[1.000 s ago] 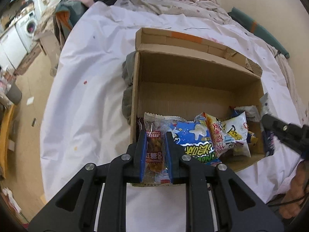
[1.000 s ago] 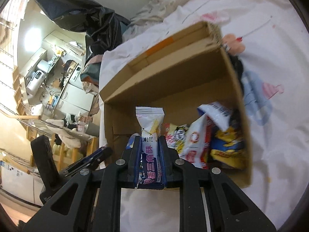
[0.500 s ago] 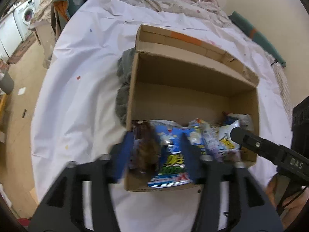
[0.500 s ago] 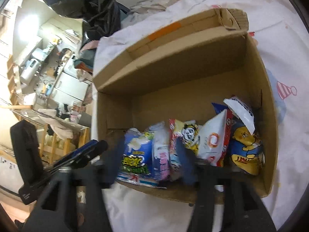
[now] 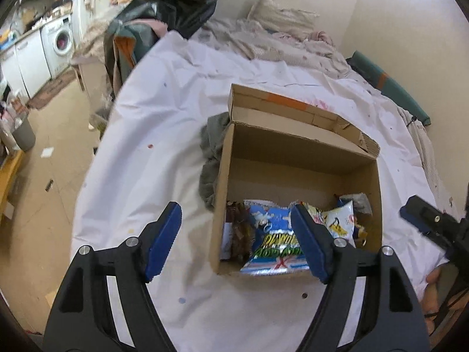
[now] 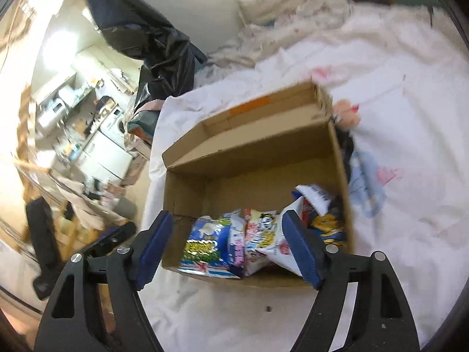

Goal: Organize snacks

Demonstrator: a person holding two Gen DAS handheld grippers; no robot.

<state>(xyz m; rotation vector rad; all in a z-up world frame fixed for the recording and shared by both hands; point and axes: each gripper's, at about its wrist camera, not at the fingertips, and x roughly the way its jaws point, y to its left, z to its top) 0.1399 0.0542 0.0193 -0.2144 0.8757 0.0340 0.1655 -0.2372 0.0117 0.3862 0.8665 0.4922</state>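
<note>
Both your grippers, left gripper (image 5: 236, 239) and right gripper (image 6: 225, 245), have just been opening and hang empty; snack packets (image 5: 274, 240) stand packed along the cardboard box (image 5: 302, 149)'s lower edge, leaving room behind.

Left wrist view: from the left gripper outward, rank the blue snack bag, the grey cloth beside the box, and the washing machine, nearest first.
From the left gripper:
1. Blue snack bag, in the box, between the open jaws.
2. Grey cloth, against the box's left wall.
3. Washing machine, far upper left.

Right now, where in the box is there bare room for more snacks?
The cardboard box is bare along its back wall, behind the snack packets. The front edge is crowded wall to wall. Open bed sheet lies beside the box too.
</note>
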